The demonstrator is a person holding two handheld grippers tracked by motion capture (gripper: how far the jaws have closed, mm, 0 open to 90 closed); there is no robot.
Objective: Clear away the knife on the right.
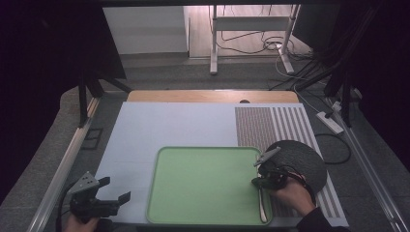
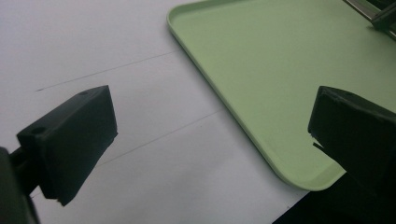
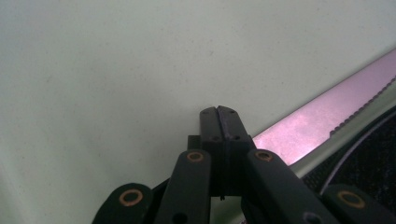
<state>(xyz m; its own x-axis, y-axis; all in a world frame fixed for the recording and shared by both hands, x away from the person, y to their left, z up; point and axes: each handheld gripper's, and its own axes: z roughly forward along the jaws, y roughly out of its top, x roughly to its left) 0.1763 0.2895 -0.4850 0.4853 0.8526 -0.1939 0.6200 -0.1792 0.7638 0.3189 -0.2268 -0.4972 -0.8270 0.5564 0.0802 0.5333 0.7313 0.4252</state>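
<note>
My right hand-held gripper (image 1: 255, 182), jaws clenched on nothing, hovered at the right rim of the smooth, round-cornered pale green plastic tray (image 1: 203, 188), beside a serrated metal knife (image 3: 322, 119). My left hand-held gripper (image 1: 116, 191) gaped, released, over the open white surface (image 1: 159, 125).

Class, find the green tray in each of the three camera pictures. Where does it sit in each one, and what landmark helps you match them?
High view: green tray lies bottom centre, on the white sheet.
Left gripper view: upper right, with one rounded corner near the bottom right.
Right gripper view: its pale green floor spreads across the left and top.
Shared landmark: the right gripper, at the tray's right rim in the high view, rising from the bottom in its own view.
</note>
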